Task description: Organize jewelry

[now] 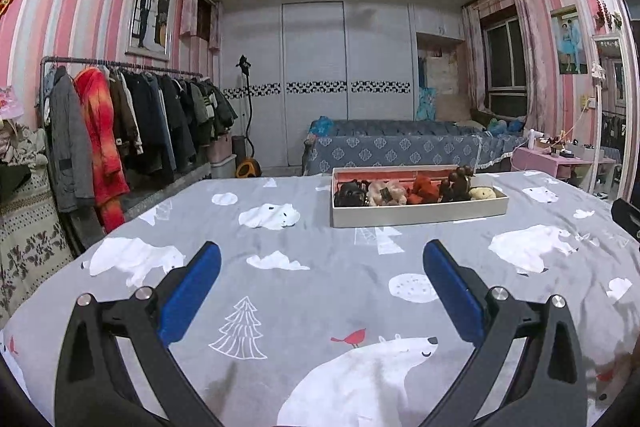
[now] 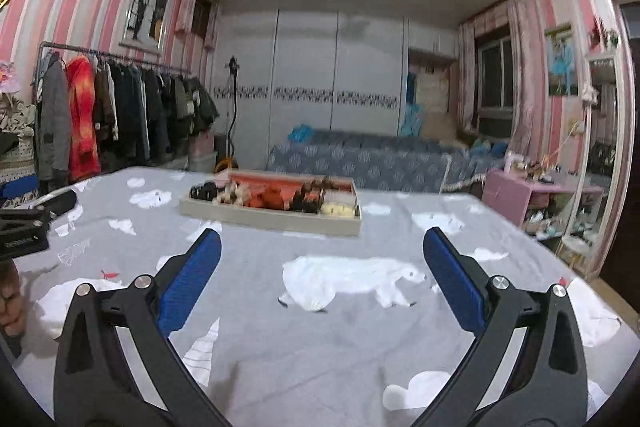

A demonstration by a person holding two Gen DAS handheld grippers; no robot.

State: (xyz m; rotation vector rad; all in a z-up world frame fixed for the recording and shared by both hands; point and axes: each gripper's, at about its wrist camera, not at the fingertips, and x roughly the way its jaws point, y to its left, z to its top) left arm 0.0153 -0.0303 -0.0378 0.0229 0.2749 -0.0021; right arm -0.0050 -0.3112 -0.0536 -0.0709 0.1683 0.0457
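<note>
Hovering level above the bedsheet (image 1: 320, 291): left gripper (image 1: 322, 267) and right gripper (image 2: 322, 267), both with jaws spread wide, holding nothing. Ahead of both, on the sheet: shallow box (image 1: 420, 213) holding jumbled accessories (image 1: 416, 189), untouched.

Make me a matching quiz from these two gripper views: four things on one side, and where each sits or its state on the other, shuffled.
Things
1. long shallow white cardboard tray
2. red-orange hooded coat
3. left gripper
4. small pink side table

Places or states
A. hanging on the clothes rack
B. open, holding nothing
C. on the grey polar-bear bedsheet
D. right of the bed, on the floor

Pairs: 1-C, 2-A, 3-B, 4-D
</note>
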